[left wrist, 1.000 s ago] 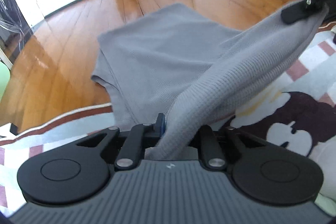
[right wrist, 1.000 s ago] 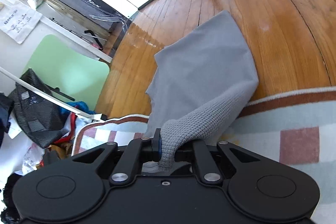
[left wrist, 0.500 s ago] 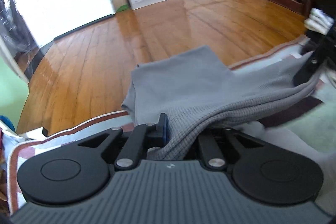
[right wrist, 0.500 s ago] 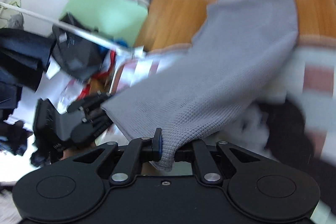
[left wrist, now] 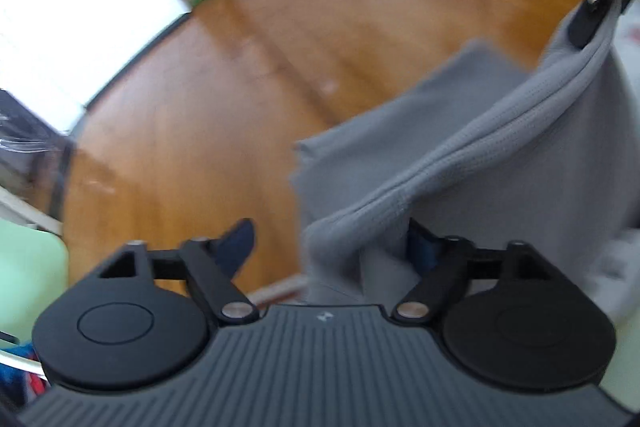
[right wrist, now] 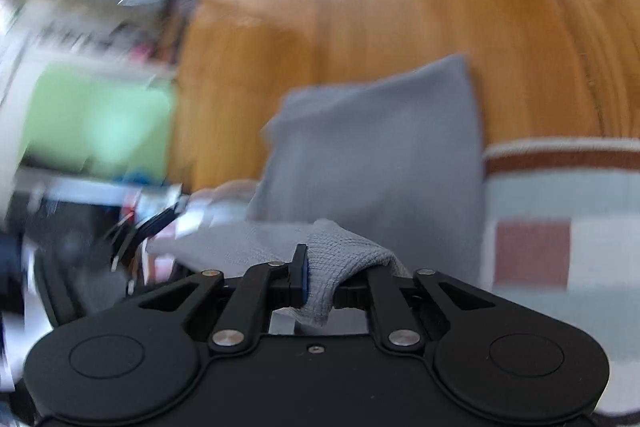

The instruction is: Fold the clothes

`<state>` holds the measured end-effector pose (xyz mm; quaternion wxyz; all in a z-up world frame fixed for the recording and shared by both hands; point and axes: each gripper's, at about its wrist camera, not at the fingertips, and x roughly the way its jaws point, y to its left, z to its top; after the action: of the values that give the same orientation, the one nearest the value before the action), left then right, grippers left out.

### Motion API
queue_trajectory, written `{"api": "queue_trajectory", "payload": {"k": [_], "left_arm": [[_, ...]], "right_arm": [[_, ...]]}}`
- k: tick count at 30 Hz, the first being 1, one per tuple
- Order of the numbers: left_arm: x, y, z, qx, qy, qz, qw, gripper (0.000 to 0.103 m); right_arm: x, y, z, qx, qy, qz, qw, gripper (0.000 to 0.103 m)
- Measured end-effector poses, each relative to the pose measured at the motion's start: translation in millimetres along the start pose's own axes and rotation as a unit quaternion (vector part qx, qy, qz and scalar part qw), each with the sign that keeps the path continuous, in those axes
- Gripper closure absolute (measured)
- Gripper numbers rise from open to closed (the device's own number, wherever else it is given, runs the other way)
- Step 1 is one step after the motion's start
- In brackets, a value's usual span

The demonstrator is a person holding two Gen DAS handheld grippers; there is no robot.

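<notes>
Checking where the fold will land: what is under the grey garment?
The grey garment lies partly on the wooden floor, partly on the patterned rug. Whatever is directly beneath it is covered.

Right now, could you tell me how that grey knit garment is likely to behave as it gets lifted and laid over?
The grey garment probably handles floppy: it sags in a drooping band between the right gripper and the opening left gripper. It likely grips well, since its waffle knit bunches between the right pads. Its loose lower part will probably trail over the rug.
</notes>
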<state>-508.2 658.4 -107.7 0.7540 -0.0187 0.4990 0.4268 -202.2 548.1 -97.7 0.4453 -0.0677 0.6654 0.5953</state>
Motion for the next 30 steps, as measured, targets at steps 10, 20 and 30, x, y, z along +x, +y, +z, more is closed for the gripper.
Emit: {"api": "queue_trajectory", "payload": {"k": [10, 20, 30], "left_arm": [[85, 95, -83, -0.348, -0.042, -0.144, 0.9253, 0.024], [91, 82, -79, -0.285, -0.045, -0.162, 0.9437, 0.024], [102, 40, -73, -0.229, -0.035, -0.154, 0.9606, 0.023]], "right_arm": [[25, -46, 27, -0.084, -0.070, -0.042, 0.993, 0.048], [24, -51, 0, -0.187, -0.119, -0.098, 0.970, 0.048], [62, -50, -5, -0.243, -0.135, -0.148, 0.949, 0.051]]}}
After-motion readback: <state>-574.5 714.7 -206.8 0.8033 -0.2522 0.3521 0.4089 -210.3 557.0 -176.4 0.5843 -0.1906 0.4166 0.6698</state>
